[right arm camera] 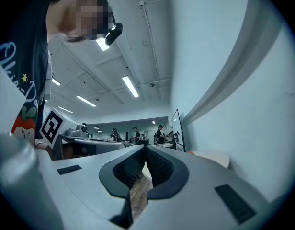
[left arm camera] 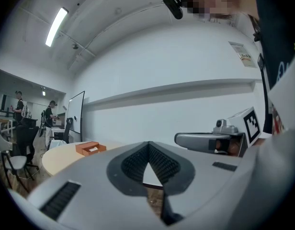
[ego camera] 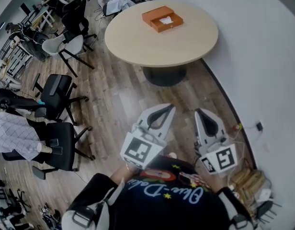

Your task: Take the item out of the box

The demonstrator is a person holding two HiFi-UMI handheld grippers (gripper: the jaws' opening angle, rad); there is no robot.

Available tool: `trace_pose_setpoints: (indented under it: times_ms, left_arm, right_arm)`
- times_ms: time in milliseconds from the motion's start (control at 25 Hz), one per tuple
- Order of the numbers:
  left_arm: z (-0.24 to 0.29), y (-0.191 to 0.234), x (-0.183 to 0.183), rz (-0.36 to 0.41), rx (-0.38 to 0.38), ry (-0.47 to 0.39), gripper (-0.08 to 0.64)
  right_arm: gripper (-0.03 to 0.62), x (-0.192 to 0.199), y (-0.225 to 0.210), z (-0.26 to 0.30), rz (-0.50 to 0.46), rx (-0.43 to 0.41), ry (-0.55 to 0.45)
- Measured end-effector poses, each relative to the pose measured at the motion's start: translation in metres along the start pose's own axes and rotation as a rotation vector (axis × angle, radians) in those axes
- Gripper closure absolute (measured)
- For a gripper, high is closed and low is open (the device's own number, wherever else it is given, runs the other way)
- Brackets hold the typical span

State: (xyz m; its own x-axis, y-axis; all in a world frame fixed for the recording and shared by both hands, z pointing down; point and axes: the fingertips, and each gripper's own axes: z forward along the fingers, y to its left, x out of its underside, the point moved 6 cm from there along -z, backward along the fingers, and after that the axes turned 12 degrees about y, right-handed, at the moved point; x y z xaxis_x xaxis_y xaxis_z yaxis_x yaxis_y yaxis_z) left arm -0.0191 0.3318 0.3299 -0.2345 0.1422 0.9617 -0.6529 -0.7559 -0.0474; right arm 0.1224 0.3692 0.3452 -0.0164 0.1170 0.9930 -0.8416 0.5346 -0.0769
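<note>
An open orange box (ego camera: 162, 18) lies on the far side of a round beige table (ego camera: 186, 42), with a white item (ego camera: 165, 19) inside it. Both grippers hang well short of the table, over the wooden floor and close to my body. My left gripper (ego camera: 170, 107) is shut with nothing in it, and my right gripper (ego camera: 199, 111) is shut and empty too. In the left gripper view the jaws (left arm camera: 148, 145) meet at the tip, and the orange box (left arm camera: 90, 148) shows far off on the table (left arm camera: 61, 159). The right gripper view has its closed jaws (right arm camera: 146, 149) pointing along the wall.
Black and white office chairs (ego camera: 59, 92) stand to the left of the table. People work at desks (ego camera: 23, 28) at the far left. A curved white wall (ego camera: 262, 56) runs along the right. Cables and a basket (ego camera: 248, 178) lie on the floor by it.
</note>
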Motion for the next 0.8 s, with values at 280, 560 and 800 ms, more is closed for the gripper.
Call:
trace_pose_setpoints:
  times_ms: [280,560,800]
  left_arm:
    - [0.006,0.005,0.002,-0.009,-0.043,0.020,0.575]
    - [0.028,0.019,-0.003,0.005,-0.041,0.010,0.575]
    - [0.053,0.035,-0.009,-0.002,-0.023,-0.004,0.575]
  right_arm:
    - [0.594,0.004,-0.011,0.003,0.019,-0.021,-0.001]
    - [0.594,0.001,-0.029,0.017,0.003,-0.015,0.006]
    - [0.594,-0.006,-0.047,0.035,-0.021,-0.010,0.005]
